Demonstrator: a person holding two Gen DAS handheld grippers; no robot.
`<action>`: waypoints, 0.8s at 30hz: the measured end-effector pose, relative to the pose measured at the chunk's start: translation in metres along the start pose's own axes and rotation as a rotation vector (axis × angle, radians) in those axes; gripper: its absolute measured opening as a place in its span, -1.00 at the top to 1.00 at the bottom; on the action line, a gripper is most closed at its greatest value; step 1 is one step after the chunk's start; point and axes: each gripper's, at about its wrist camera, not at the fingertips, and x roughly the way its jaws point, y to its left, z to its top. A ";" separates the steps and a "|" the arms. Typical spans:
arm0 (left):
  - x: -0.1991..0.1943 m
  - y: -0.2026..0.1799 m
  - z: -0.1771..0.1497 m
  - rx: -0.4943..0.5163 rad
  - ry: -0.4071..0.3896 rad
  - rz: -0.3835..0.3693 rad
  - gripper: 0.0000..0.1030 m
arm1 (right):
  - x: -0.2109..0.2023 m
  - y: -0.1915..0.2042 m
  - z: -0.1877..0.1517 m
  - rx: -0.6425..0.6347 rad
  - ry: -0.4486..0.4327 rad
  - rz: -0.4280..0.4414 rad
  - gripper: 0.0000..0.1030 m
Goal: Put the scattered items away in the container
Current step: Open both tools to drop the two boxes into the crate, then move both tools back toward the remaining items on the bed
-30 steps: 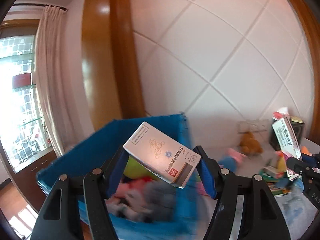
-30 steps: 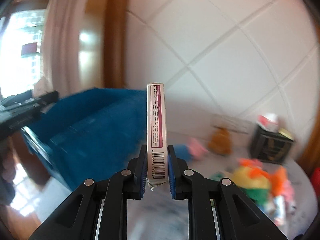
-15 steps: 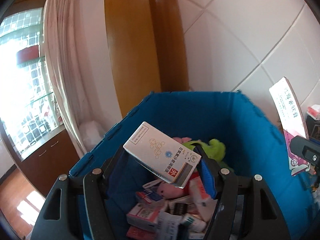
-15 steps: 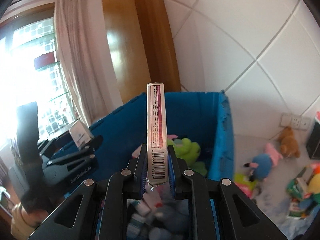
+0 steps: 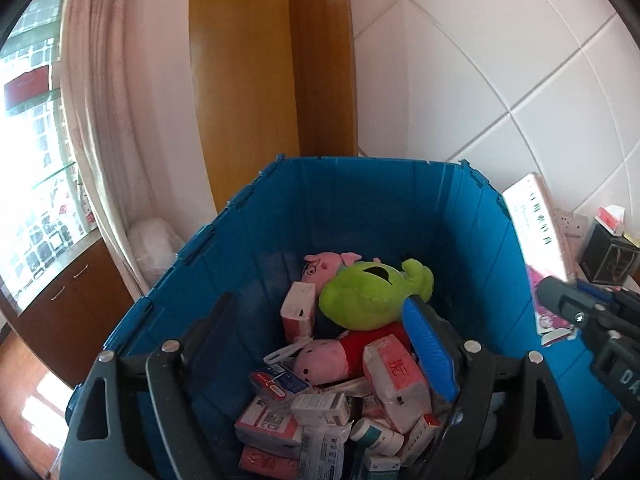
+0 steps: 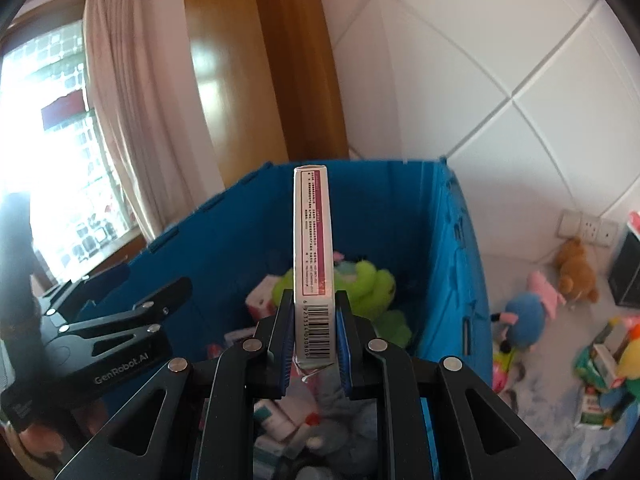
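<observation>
White diagonal-tiled wall, a wooden door frame and a pale curtain beside a bright window form the background. Below them stands the deep blue plastic crate point(image 5: 248, 264), holding a green plush toy point(image 5: 368, 296), a pink pig plush point(image 5: 320, 362) and a heap of small pink-and-white cartons point(image 5: 394, 384).

Left gripper point(image 5: 320, 344): poised over the crate's opening, its fingers having just spread apart, with nothing between them (the blue pad of one finger stands out against the plush).

Right gripper point(image 6: 311, 340): also above the crate, fingers clamped on the lower end of a slim white-and-magenta box point(image 6: 313, 240), which stands upright on its narrow edge, barcode lowest.

To the right of the crate, on a pale surface, lie further scattered items: a blue-and-pink plush point(image 6: 524, 316) and a brown plush point(image 6: 576, 268), near a wall socket.
</observation>
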 end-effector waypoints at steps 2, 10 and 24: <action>0.000 0.002 -0.001 -0.008 0.000 -0.005 -0.62 | 0.007 0.002 0.000 -0.025 0.022 0.000 0.65; -0.005 -0.009 -0.003 0.043 -0.034 0.012 -0.62 | 0.008 0.005 -0.004 -0.030 0.039 -0.006 -0.05; -0.011 -0.005 -0.001 0.008 -0.047 0.002 -0.69 | 0.004 0.000 -0.002 0.022 0.030 -0.042 -0.53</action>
